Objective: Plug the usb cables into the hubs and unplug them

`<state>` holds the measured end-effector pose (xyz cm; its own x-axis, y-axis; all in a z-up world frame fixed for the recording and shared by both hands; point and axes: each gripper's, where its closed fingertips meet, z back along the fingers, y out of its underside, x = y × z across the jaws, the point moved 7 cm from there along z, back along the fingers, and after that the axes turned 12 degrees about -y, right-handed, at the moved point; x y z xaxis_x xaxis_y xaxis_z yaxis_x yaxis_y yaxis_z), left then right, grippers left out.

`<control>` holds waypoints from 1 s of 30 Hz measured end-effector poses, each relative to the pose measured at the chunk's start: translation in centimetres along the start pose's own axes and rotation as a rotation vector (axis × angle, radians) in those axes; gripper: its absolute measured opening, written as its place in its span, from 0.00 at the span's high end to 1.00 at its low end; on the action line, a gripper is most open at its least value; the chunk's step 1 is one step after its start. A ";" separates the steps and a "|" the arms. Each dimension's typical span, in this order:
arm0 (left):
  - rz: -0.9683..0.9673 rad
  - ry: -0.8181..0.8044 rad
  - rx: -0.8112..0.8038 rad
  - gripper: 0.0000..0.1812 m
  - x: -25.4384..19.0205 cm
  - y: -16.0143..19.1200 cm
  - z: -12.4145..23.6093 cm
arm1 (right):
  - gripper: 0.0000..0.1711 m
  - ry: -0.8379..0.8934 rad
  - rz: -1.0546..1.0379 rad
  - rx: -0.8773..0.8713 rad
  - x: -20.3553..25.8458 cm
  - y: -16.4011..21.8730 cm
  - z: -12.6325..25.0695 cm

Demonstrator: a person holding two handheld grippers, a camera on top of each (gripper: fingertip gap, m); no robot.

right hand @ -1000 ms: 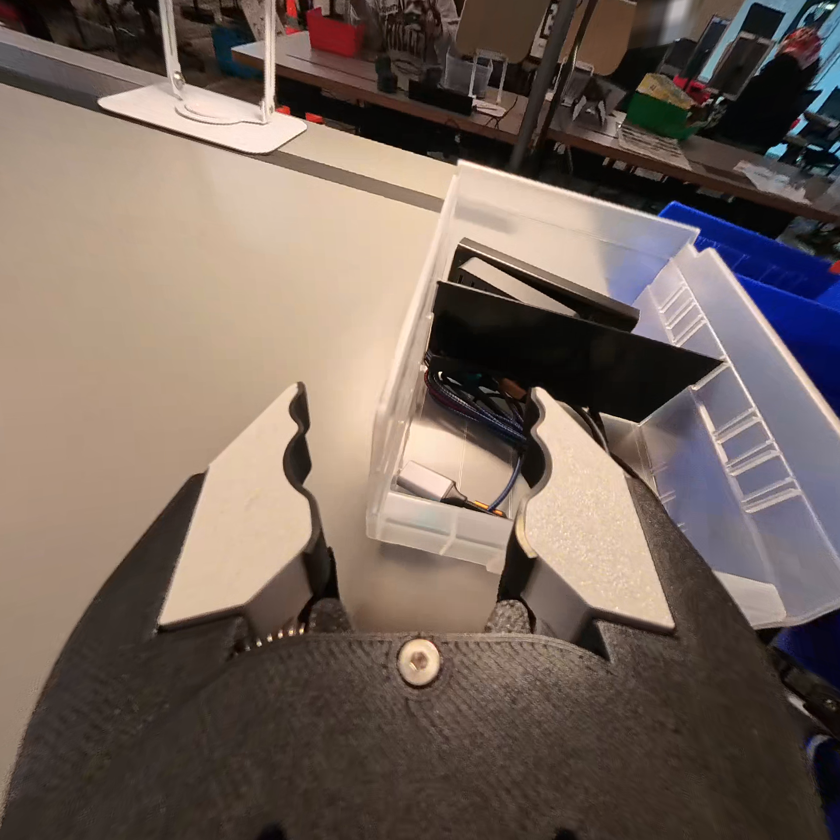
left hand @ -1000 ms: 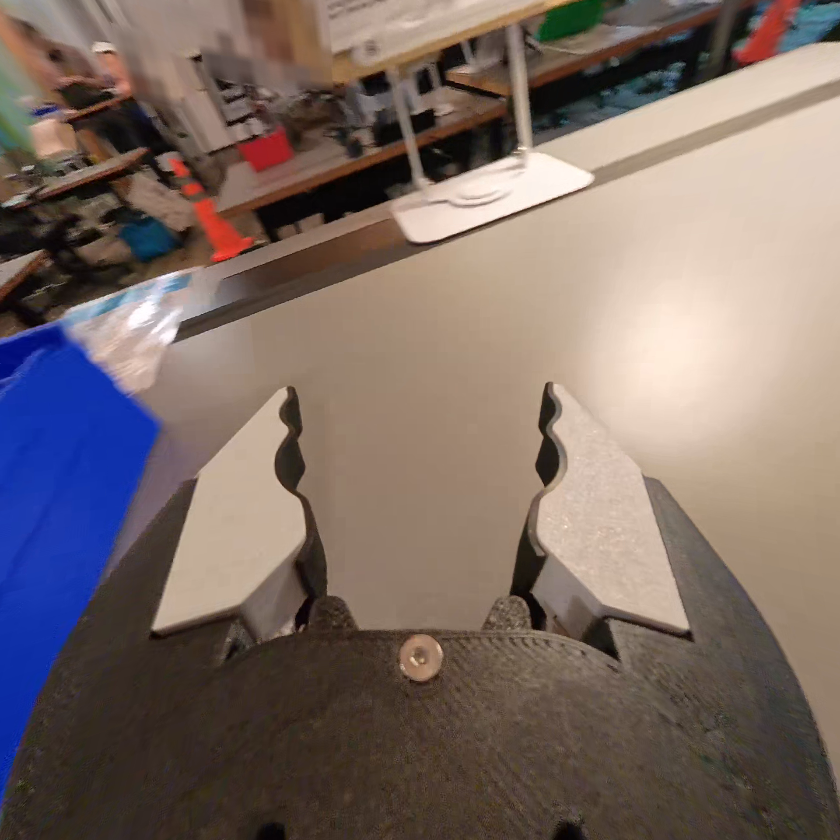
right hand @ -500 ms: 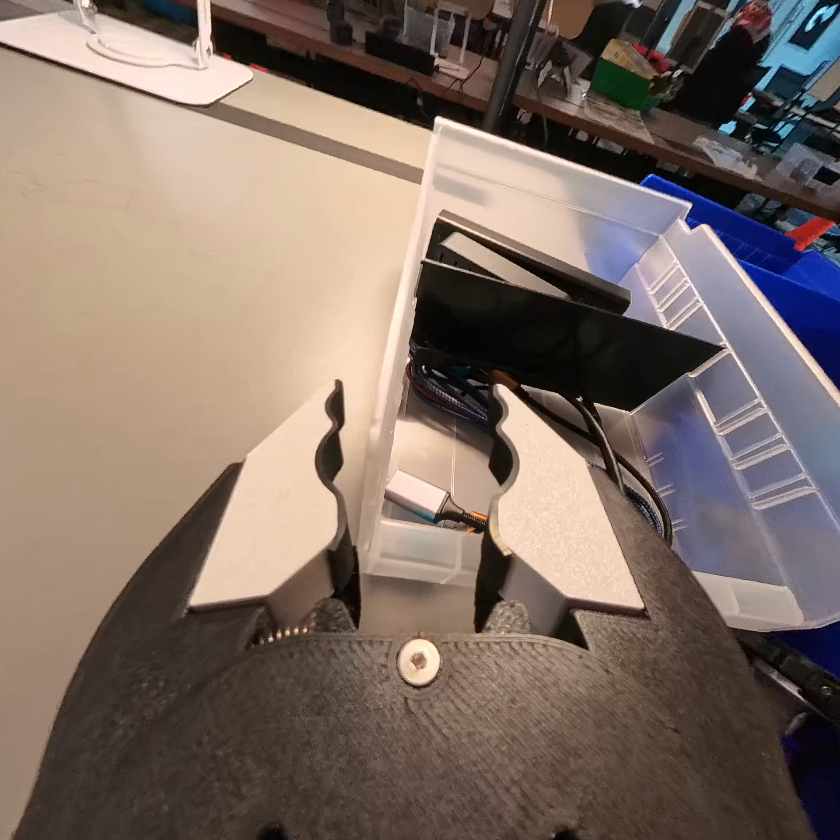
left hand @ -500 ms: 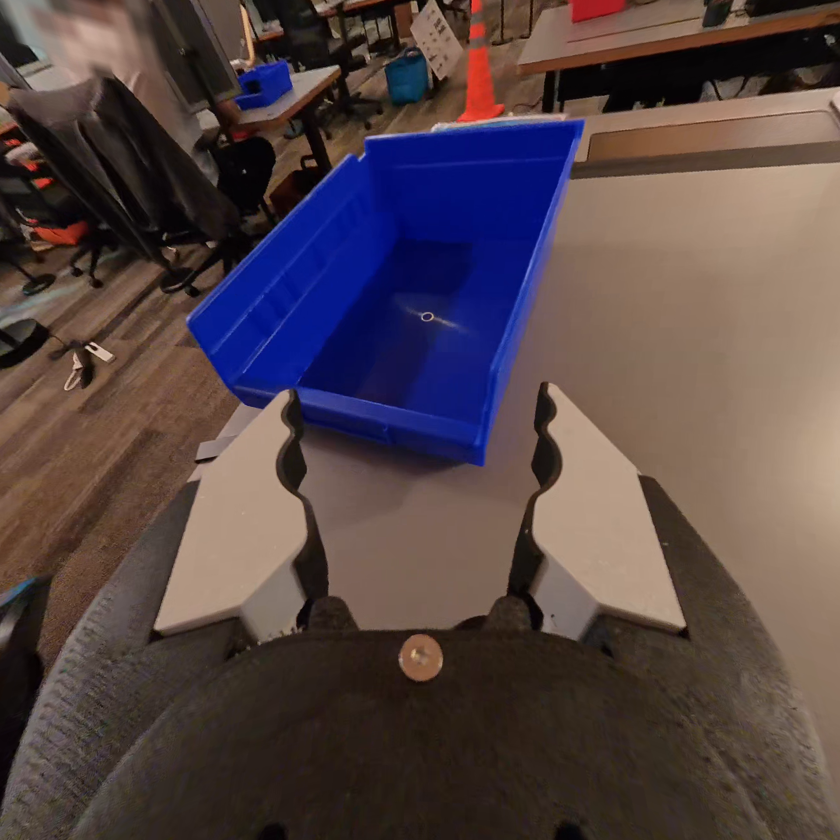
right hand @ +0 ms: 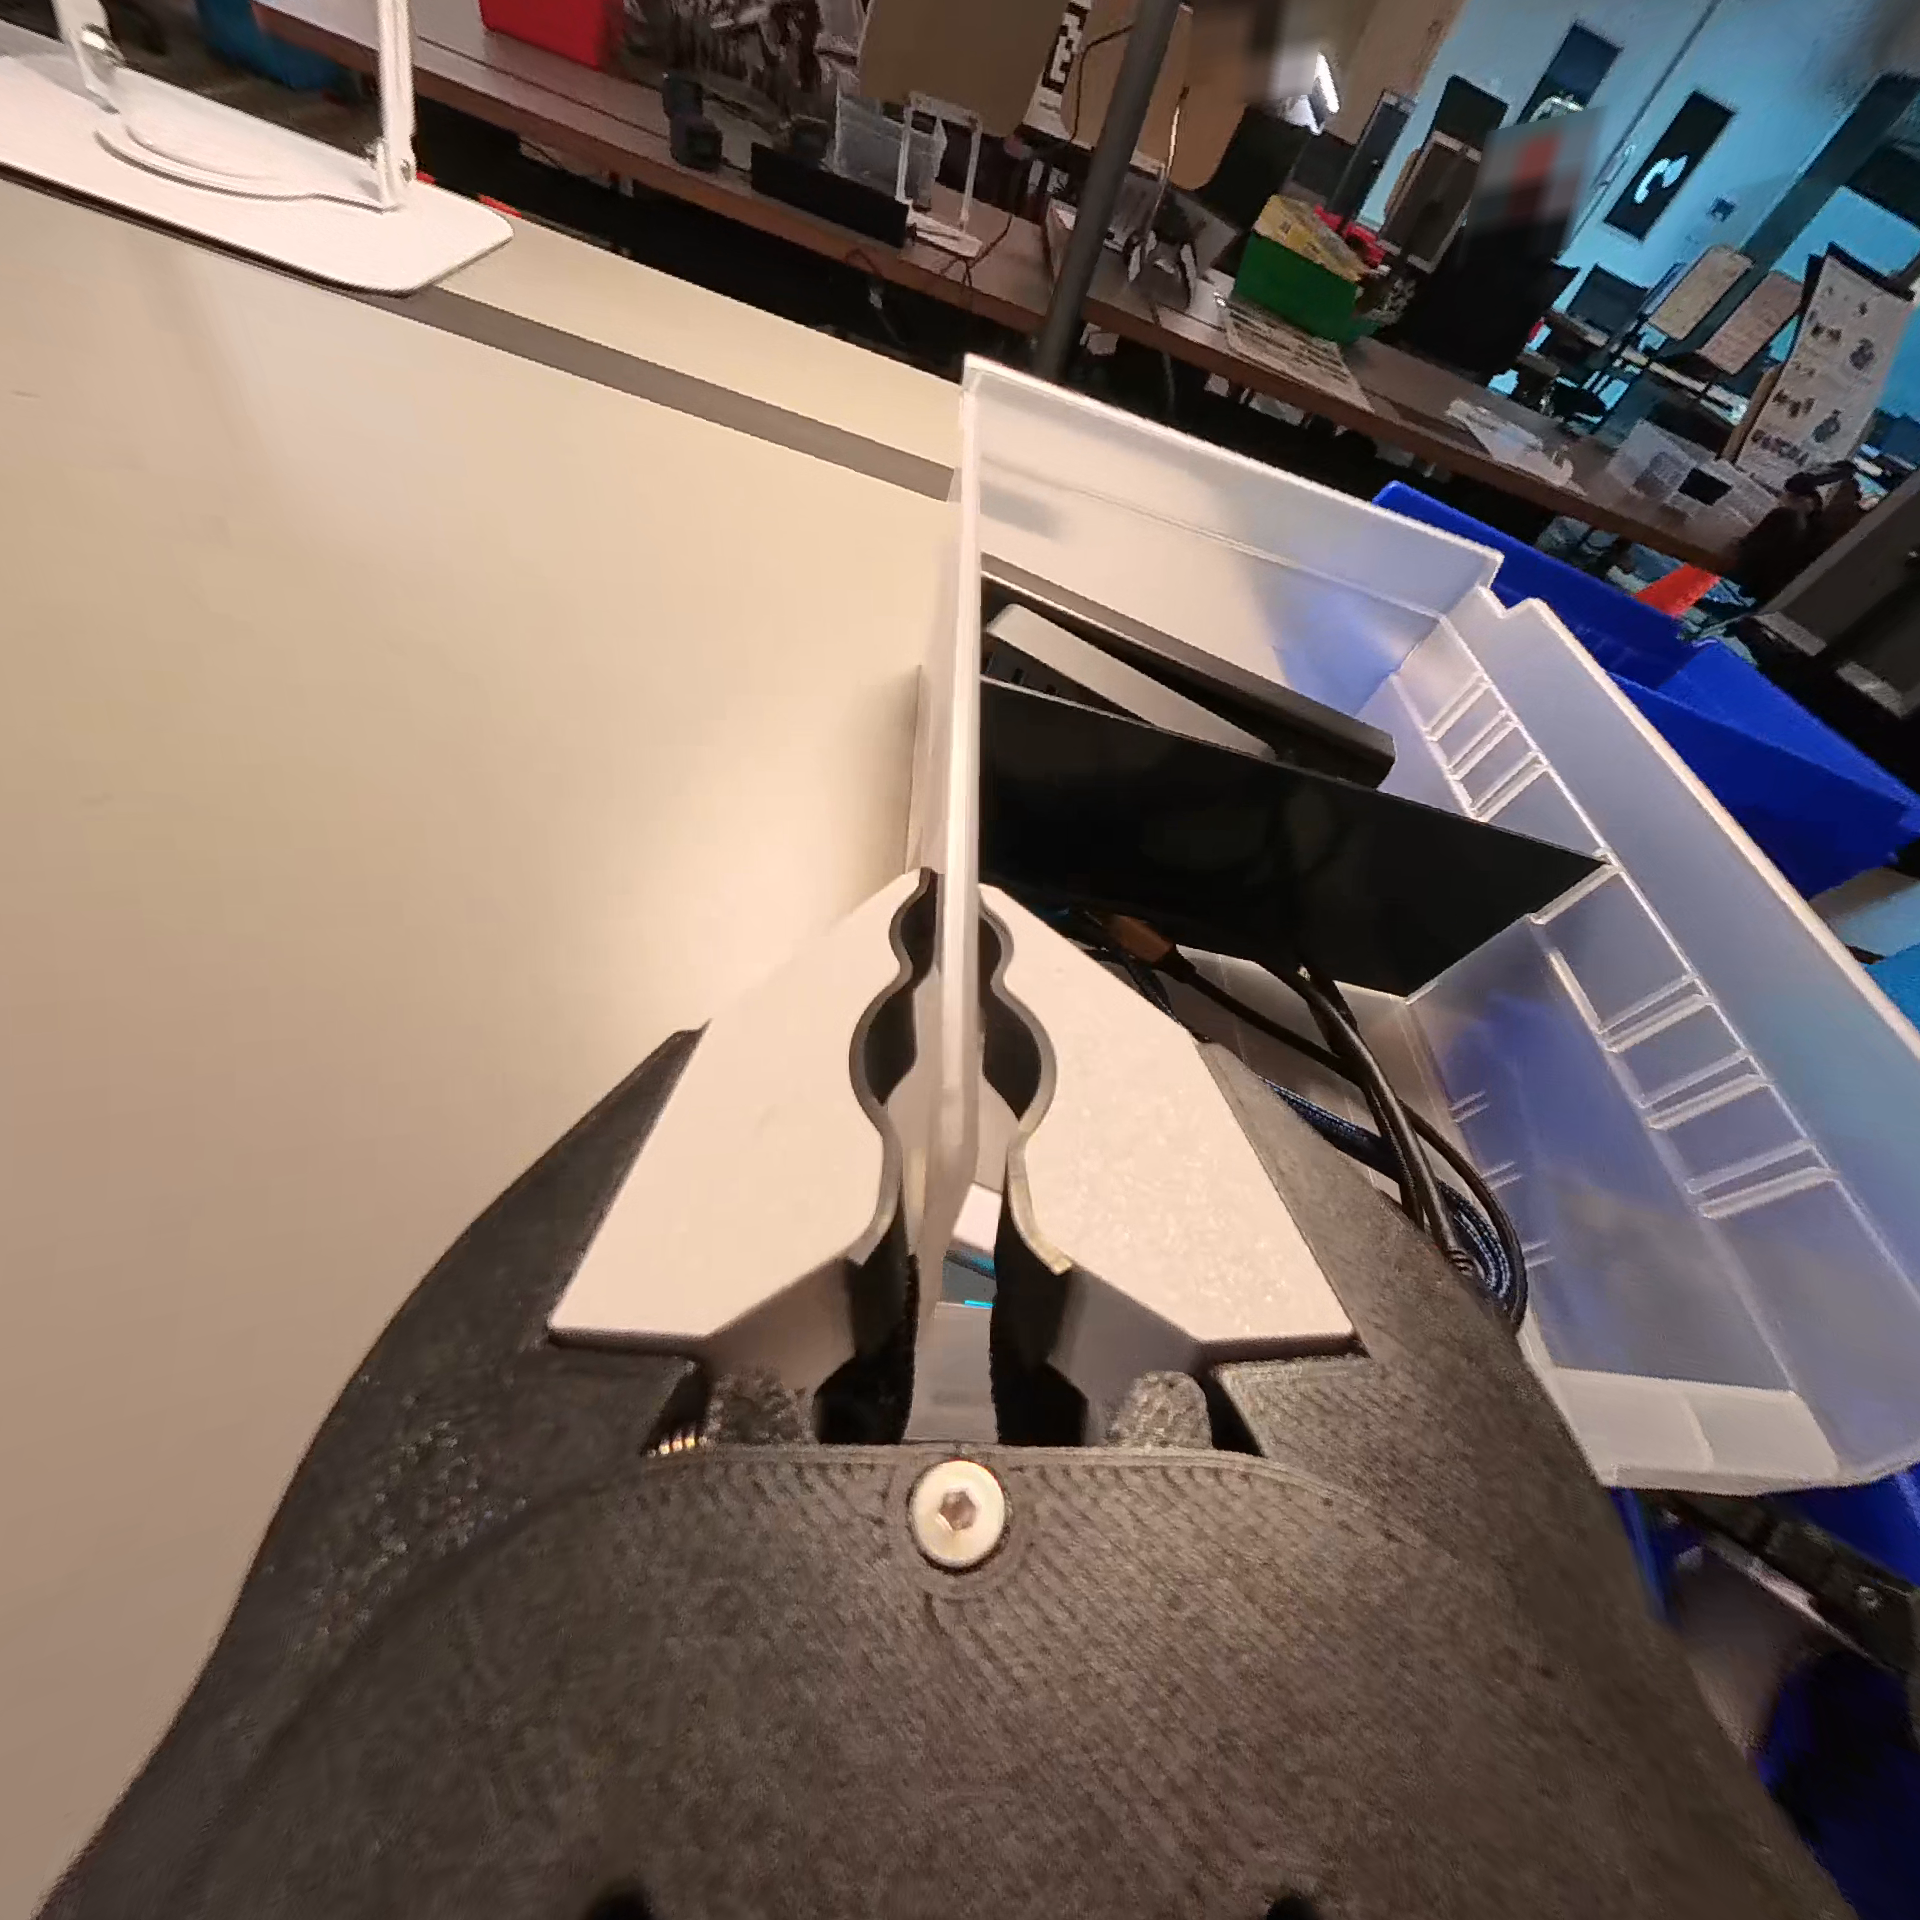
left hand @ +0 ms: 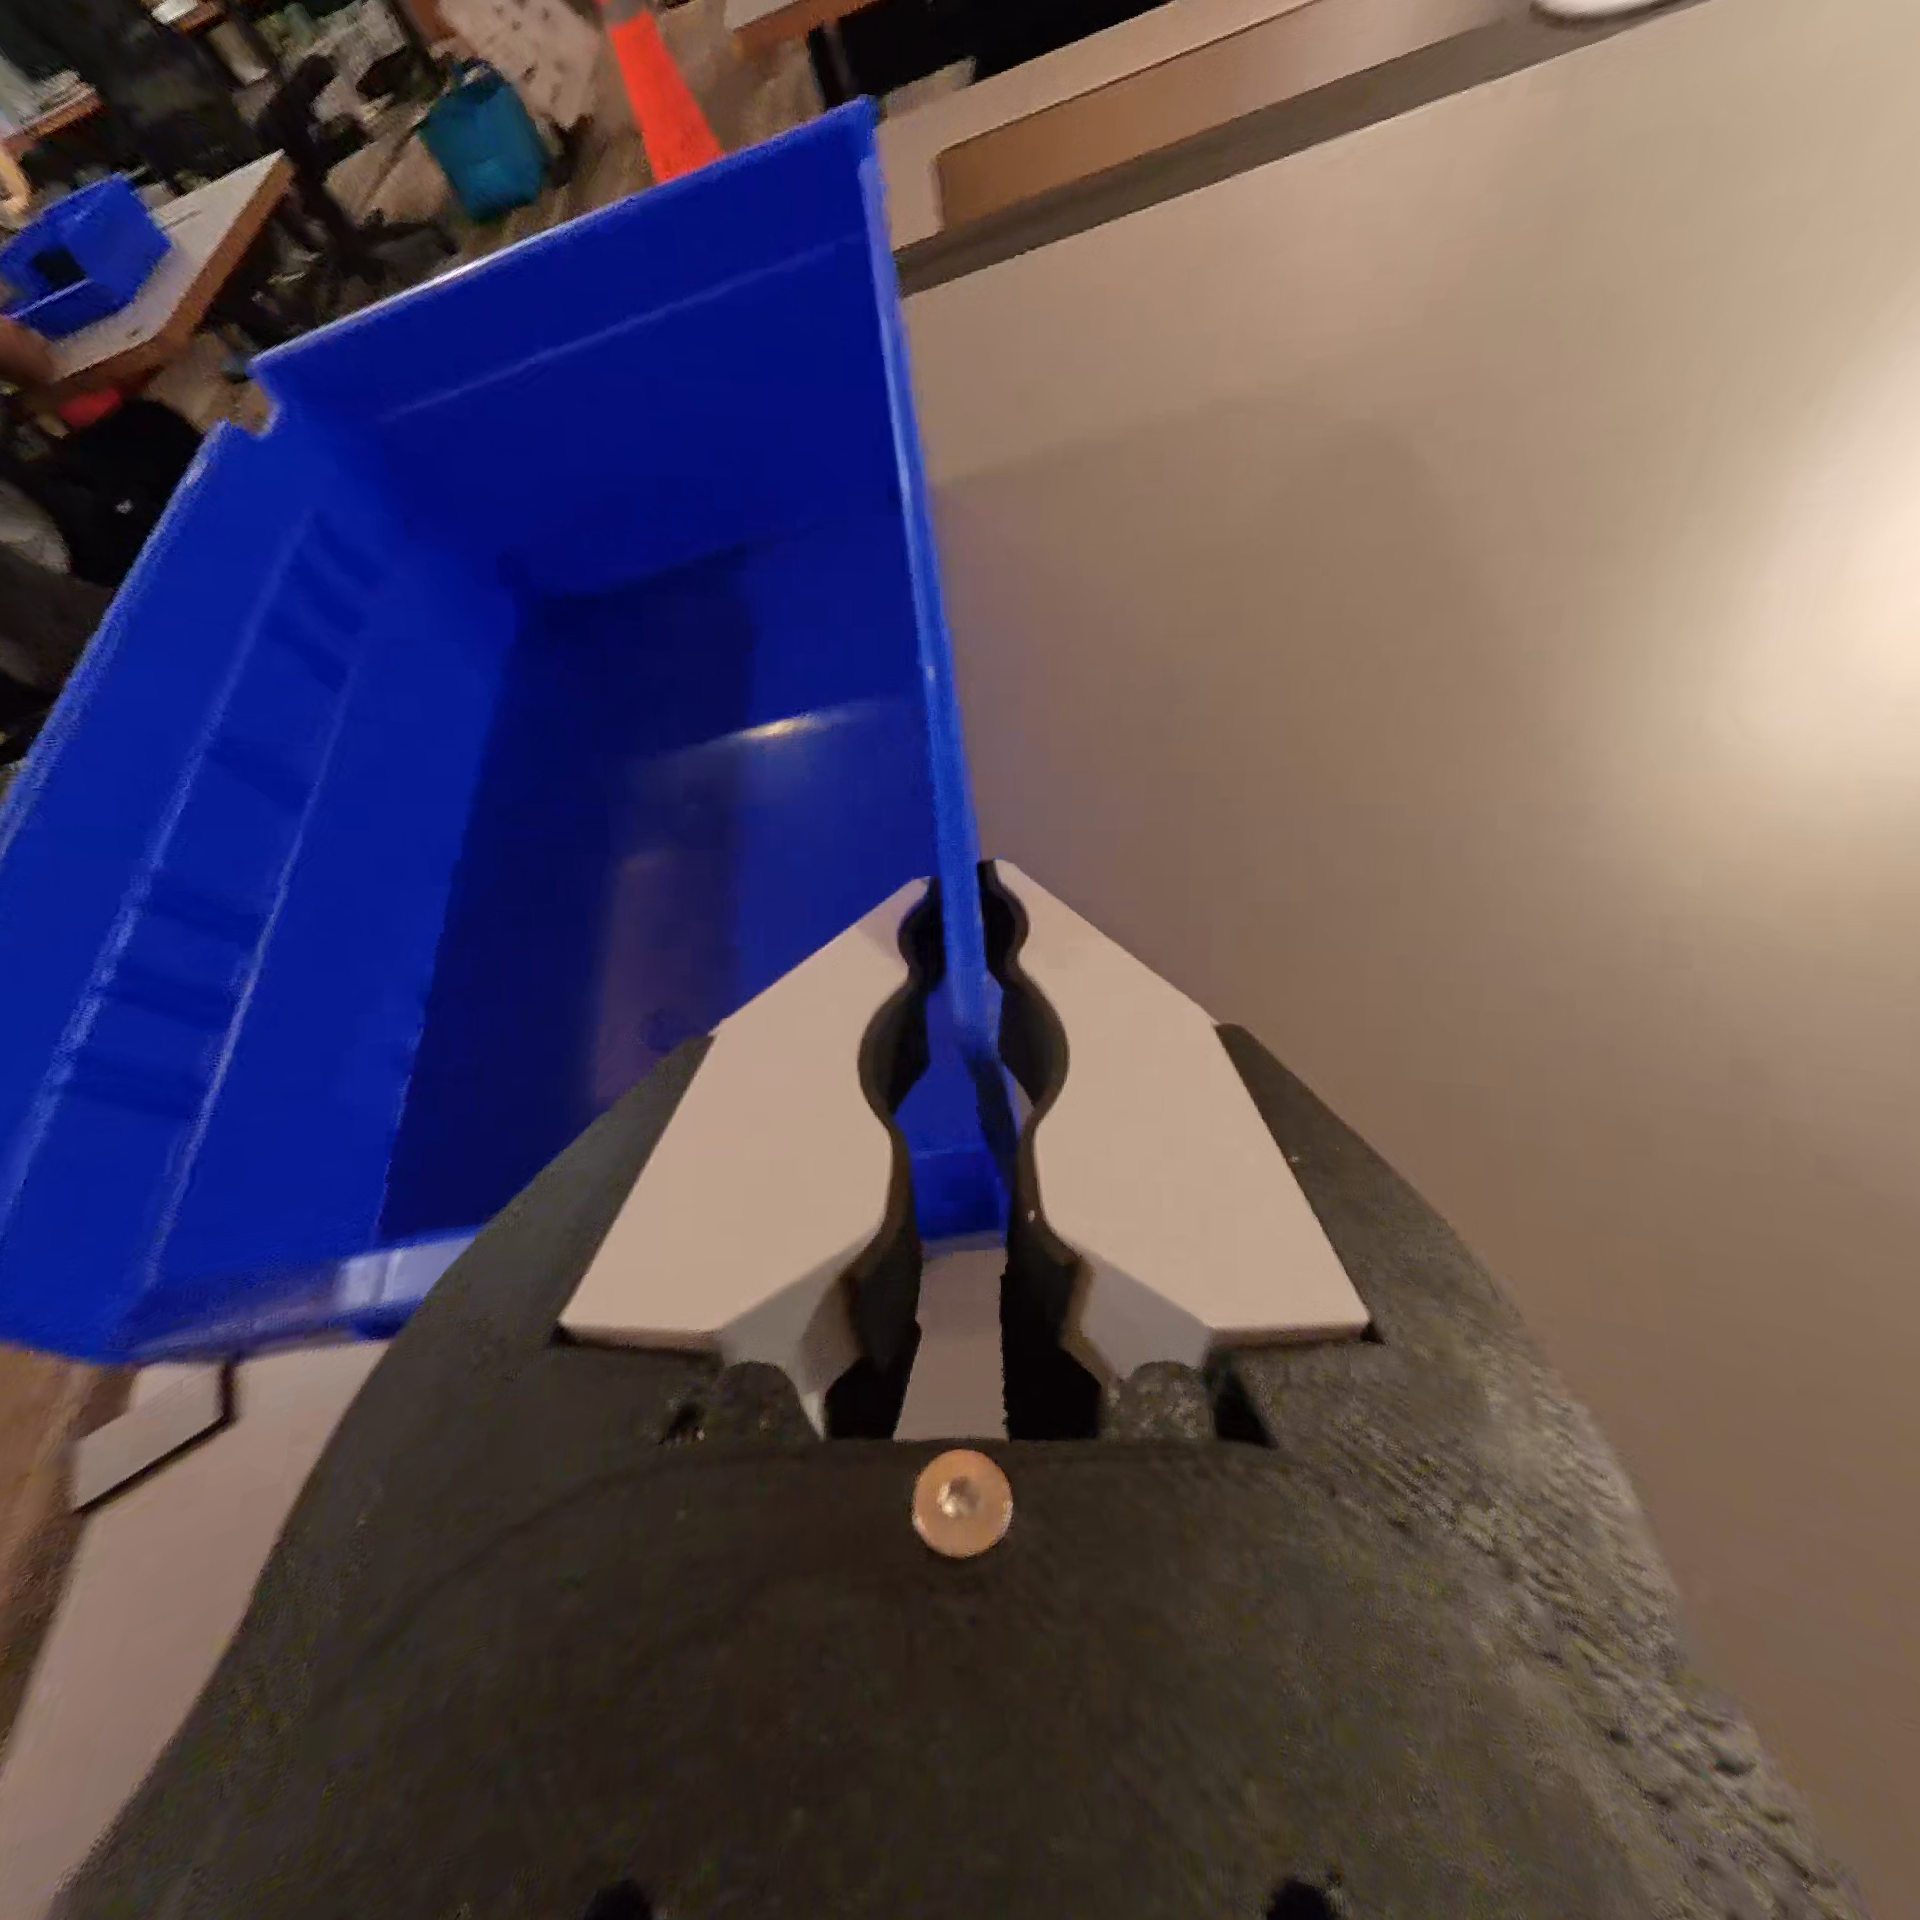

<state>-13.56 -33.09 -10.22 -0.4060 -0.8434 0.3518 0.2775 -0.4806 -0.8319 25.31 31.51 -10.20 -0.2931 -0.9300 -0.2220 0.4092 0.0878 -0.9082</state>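
Observation:
My left gripper [left hand: 962, 883] is shut on the right side wall of an empty blue bin [left hand: 520, 727] at the table's left edge. My right gripper [right hand: 958, 894] is shut on the left side wall of a clear plastic bin [right hand: 1247, 520]. That bin holds flat black hubs [right hand: 1247, 831] leaning on edge and dark and blue braided usb cables [right hand: 1392, 1122] below them. Both bins rest on the pale table [right hand: 416, 727].
A white lamp base [right hand: 312, 208] stands at the table's far edge. More blue bins [right hand: 1766, 748] sit right of the clear bin. Behind lie workbenches, chairs and an orange cone [left hand: 655, 94]. Table surface lies between the two bins [left hand: 1455, 727]. The tips of one gripper are about 75 centimeters away from the tips of the other.
Both grippers were open a second ago and have closed. The left swung over to the blue bin and clamped its right wall. The right moved onto the clear bin's left wall and clamped it.

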 end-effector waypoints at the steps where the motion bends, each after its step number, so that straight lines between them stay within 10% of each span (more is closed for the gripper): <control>1: 0.024 0.019 -0.010 0.96 -0.4 0.0 0.3 | 0.98 -0.011 -0.004 -0.007 0.1 0.0 0.1; 14: -0.134 0.471 -0.163 0.95 -6.5 -0.8 3.9 | 0.98 -0.166 0.089 -0.083 2.8 -1.1 -1.6; 30: -0.404 1.329 -0.290 0.95 -14.7 -0.3 11.4 | 0.97 -0.960 0.331 -0.244 12.2 -6.8 -10.3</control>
<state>2.22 -23.23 -10.24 -0.9622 0.2661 0.0583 -0.1722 -0.4282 -0.8871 10.03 23.27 -10.35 0.6557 -0.7294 -0.1950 0.1263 0.3605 -0.9242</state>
